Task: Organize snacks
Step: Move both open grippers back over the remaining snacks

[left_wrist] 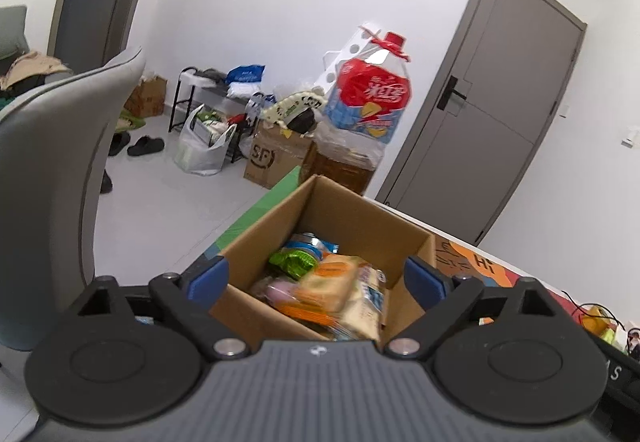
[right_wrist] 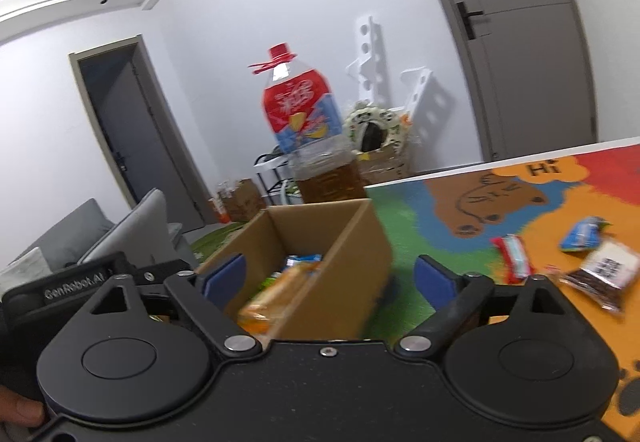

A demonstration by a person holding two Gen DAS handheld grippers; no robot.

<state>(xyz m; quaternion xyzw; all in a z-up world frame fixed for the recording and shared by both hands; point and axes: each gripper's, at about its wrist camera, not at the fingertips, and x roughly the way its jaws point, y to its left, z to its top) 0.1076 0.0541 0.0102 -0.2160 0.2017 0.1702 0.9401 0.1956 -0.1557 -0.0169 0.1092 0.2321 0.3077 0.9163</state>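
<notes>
1. Left tongs [left_wrist: 316, 278], seen from the left wrist, are spread wide with nothing between the blue pads; they hang over the open cardboard box [left_wrist: 360, 218].
2. Inside the box lie several snack packs: an orange-and-cream packet [left_wrist: 332, 286] on top, a green wrapper [left_wrist: 294, 260] behind it, and a blue one [left_wrist: 310, 242] farther back.
3. Beyond the box stands a large oil bottle [left_wrist: 368, 102] with a red cap.
4. Right tongs [right_wrist: 328, 278], seen from the right wrist, are also wide apart and hold nothing; their left pad is over the box [right_wrist: 344, 266], the right pad outside its wall.
5. On the colourful surface [right_wrist: 440, 210] to the right, well apart from the box, lie a red-and-white bar [right_wrist: 514, 256], a blue packet [right_wrist: 582, 234] and a clear bag of dark snacks [right_wrist: 600, 274].
</notes>
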